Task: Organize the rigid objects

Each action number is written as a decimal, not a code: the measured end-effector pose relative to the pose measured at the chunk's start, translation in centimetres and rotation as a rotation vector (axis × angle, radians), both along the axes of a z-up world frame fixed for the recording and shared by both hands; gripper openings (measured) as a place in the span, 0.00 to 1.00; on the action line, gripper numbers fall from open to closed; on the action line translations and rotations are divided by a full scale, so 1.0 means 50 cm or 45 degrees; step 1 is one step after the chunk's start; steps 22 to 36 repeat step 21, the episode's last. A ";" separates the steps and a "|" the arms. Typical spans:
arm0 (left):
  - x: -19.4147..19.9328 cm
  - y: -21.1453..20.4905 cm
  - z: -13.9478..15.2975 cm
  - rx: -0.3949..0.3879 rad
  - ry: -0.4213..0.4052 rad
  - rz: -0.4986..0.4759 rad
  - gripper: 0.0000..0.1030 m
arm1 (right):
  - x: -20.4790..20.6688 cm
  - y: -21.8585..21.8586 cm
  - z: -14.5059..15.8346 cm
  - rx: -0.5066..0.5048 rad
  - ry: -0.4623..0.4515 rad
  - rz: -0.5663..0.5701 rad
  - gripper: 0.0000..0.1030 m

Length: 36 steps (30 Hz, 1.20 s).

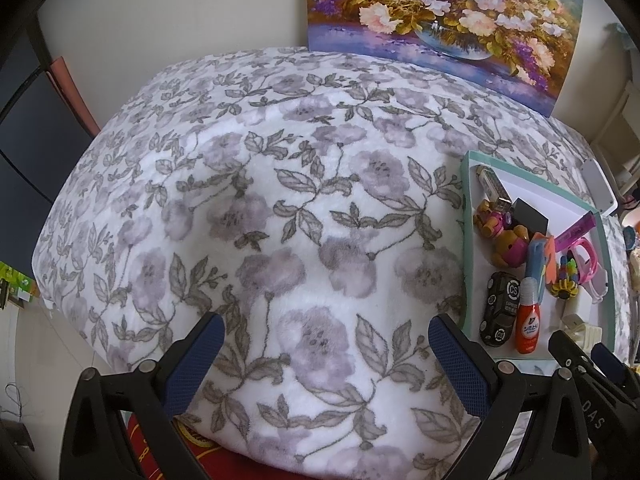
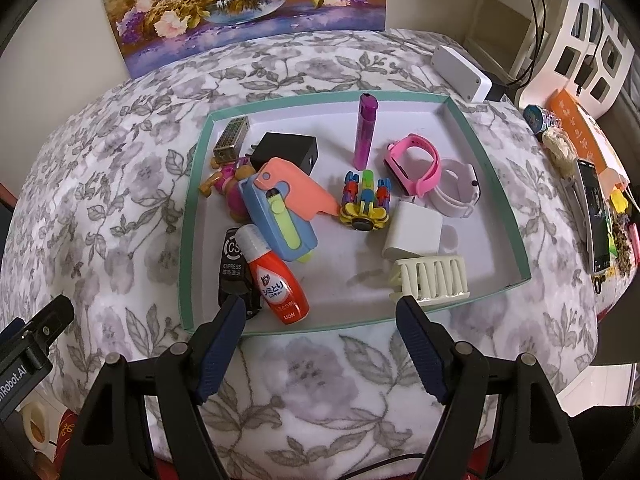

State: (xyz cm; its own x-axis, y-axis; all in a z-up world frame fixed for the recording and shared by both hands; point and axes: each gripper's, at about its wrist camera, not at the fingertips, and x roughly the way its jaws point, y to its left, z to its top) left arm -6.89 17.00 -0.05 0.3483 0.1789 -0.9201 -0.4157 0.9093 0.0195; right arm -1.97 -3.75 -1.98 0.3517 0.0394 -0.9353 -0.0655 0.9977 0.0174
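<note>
- Tray (image 2: 192,216): shallow, teal-rimmed, white inside; lies on the flower-print blanket (image 1: 280,184) that covers the worktop, towards its right side. It holds every small rigid item in view.
- Left part of the tray, crowded: metal harmonica (image 2: 232,140), black charger (image 2: 288,151), toy figure (image 2: 228,184), blue-and-coral case (image 2: 280,208) lying over its neighbours, black toy car (image 2: 232,264), red bottle (image 2: 276,280) leaning on the car.
- Middle and right part, looser: purple tube (image 2: 365,132), coloured spinner toy (image 2: 365,200), pink watch (image 2: 416,168) touching a white watch (image 2: 460,192), white plug (image 2: 412,232), cream hair clip (image 2: 432,278) at the near edge.
- Outside the tray, on the blanket's far right: white box (image 2: 460,74), phone (image 2: 596,216) and assorted clutter; whether these belong to the task cannot be told.
- Left tongs (image 1: 326,344): wide open, empty, hanging over bare blanket well left of the tray.
- Right tongs (image 2: 320,320): wide open, empty, tips just over the tray's near rim, red bottle and toy car closest to the left tip.
- Progress, as a judgement: either gathering is complete, or the jumbled tray is awaiting a sort onto the bare blanket. No item is in hand, and the pile on the tray's left is not tidied.
</note>
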 end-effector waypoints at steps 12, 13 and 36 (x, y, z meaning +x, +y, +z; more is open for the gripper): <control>0.001 -0.001 -0.001 0.002 0.000 0.001 1.00 | 0.001 0.002 -0.004 0.001 0.013 0.002 0.76; 0.000 -0.001 -0.001 0.002 0.000 0.001 1.00 | 0.001 0.001 -0.004 0.002 0.013 0.002 0.76; 0.000 0.001 -0.003 -0.002 0.004 -0.002 1.00 | -0.001 0.001 0.001 0.020 -0.005 0.003 0.76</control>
